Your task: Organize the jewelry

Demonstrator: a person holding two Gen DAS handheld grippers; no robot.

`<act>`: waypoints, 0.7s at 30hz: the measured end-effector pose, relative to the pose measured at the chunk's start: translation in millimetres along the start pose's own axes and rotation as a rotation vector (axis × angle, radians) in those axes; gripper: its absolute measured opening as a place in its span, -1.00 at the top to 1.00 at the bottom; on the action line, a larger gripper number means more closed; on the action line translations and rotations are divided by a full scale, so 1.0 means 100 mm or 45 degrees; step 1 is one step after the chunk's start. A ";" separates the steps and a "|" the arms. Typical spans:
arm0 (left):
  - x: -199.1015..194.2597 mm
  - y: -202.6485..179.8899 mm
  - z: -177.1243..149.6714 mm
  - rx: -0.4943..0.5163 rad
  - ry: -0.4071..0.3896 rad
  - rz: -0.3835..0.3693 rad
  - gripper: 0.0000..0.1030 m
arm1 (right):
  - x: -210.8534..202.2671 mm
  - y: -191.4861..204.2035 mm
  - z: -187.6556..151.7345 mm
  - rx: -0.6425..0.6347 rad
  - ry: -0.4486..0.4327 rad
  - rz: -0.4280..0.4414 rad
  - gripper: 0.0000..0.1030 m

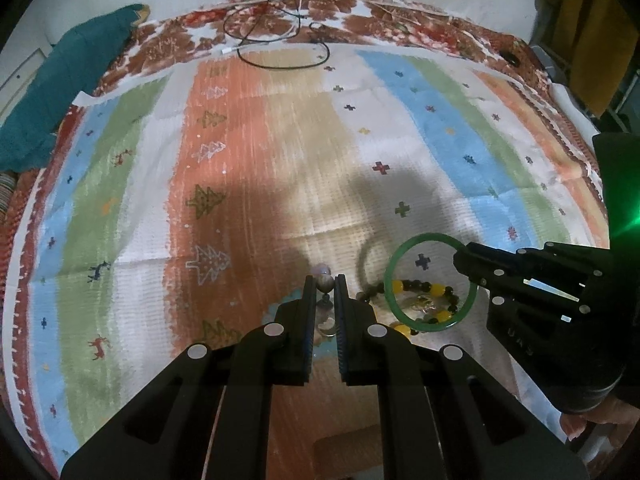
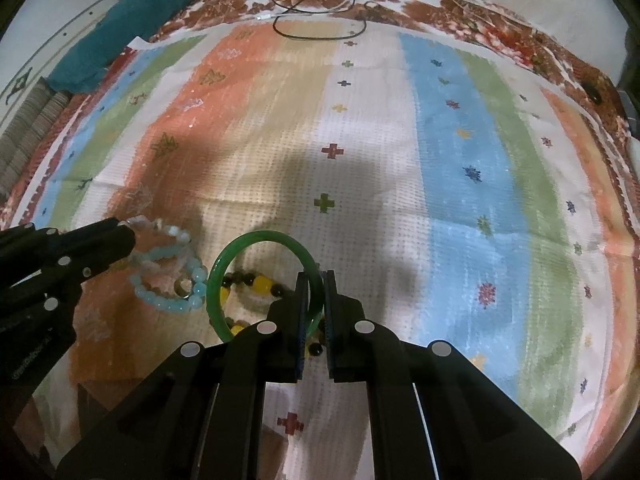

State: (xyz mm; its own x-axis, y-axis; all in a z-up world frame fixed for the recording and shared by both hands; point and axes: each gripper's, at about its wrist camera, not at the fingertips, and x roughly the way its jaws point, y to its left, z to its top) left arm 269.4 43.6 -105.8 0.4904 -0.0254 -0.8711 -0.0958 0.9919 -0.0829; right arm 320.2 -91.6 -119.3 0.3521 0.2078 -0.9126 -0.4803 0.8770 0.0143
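My left gripper [image 1: 325, 280] is shut on a pale bead bracelet [image 1: 325, 282], lifted a little; it shows in the right wrist view [image 2: 164, 228] as pale pink beads at the left gripper's tip [image 2: 130, 232]. My right gripper [image 2: 317, 276] is shut on a green bangle [image 2: 224, 268], held tilted above the cloth; the bangle also shows in the left wrist view [image 1: 400, 252]. Under the bangle lies a black and yellow bead bracelet [image 2: 262, 281], also in the left wrist view [image 1: 424, 287]. A light blue bead bracelet [image 2: 170, 304] lies beside it on the left.
A striped, patterned cloth [image 1: 400, 128] covers the surface. A black cable [image 1: 280, 60] loops at the far edge. A teal cloth [image 1: 68, 80] lies at the far left. A small ring [image 2: 183, 286] sits inside the blue bracelet.
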 end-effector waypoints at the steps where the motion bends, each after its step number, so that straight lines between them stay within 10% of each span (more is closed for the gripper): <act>1: -0.01 0.00 0.00 -0.004 -0.001 0.003 0.84 | -0.01 0.00 -0.01 0.001 -0.001 0.000 0.83; 21: -0.46 -0.03 -0.07 -0.025 -0.068 0.004 0.84 | -0.37 0.05 -0.13 -0.017 -0.085 0.001 0.83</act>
State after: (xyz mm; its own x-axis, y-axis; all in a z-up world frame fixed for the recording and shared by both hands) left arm 241.1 40.9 -69.3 0.5357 -0.0151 -0.8443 -0.1142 0.9893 -0.0902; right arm 293.8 -100.4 -90.9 0.4042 0.2370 -0.8834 -0.4912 0.8710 0.0090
